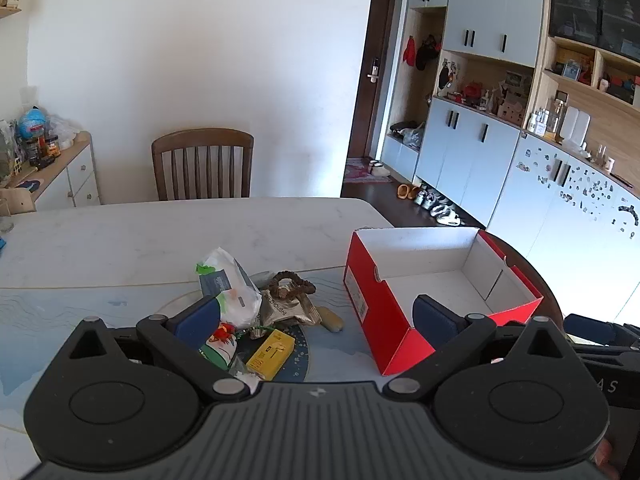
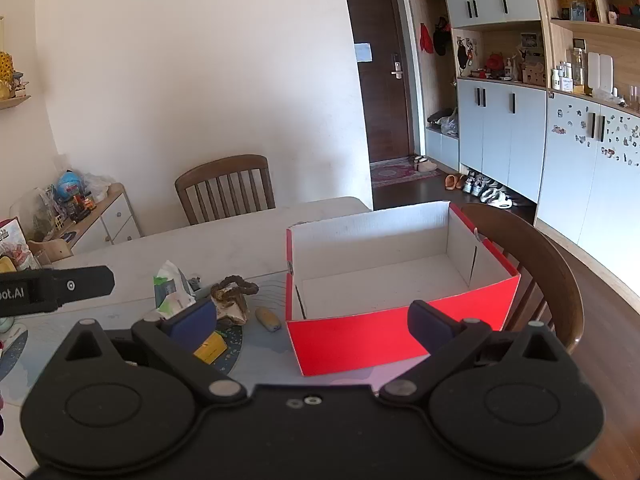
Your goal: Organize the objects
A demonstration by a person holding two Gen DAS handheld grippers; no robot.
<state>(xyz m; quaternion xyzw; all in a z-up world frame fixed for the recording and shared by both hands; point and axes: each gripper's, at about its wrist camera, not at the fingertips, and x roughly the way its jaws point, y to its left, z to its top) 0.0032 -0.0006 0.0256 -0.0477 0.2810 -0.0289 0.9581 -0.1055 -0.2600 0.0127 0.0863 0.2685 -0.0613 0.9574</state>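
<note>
Clutter (image 1: 256, 312) is lying heaped on the worktop (image 1: 160, 236), just left of an empty red box (image 1: 432, 280): a white pouch (image 1: 230, 284), a yellow pack (image 1: 272, 354), a brown beaded loop (image 1: 292, 282). Both grippers are hovering near, the left gripper (image 1: 316, 320) over the heap, the right gripper (image 2: 312, 320) facing the box, each with fingers wide apart and holding nothing. Sorting is seemingly just beginning; next, the left one likely needs lowering onto one item and closing.
</note>
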